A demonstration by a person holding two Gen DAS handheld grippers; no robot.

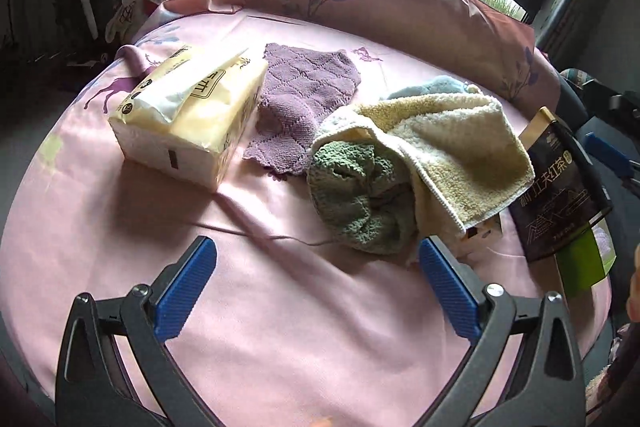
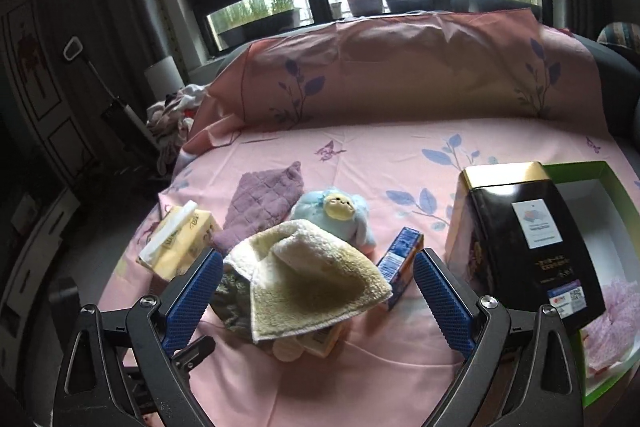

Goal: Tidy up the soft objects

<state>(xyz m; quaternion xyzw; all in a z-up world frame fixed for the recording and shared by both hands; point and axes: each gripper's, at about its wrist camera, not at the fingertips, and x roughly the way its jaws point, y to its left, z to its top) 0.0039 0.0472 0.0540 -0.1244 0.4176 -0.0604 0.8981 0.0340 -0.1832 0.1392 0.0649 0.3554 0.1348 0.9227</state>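
On the pink bed sheet [image 1: 280, 307] lie a cream-yellow towel [image 1: 460, 155], a crumpled green knit cloth [image 1: 356, 195] partly under it, a flat purple quilted cloth [image 1: 300, 95] and a light blue plush toy [image 2: 340, 211] behind the towel. My left gripper [image 1: 318, 287] is open and empty, just short of the green cloth. My right gripper [image 2: 318, 291] is open, its fingers either side of the cream towel [image 2: 308, 275], above the green cloth [image 2: 232, 303].
A yellow tissue pack [image 1: 188, 119] lies left of the cloths. A black tea tin [image 2: 532, 247] leans on a green-rimmed white box [image 2: 600, 227] at the right. A small blue carton [image 2: 400, 267] lies by the towel. A pink pillow [image 2: 400, 75] runs along the back.
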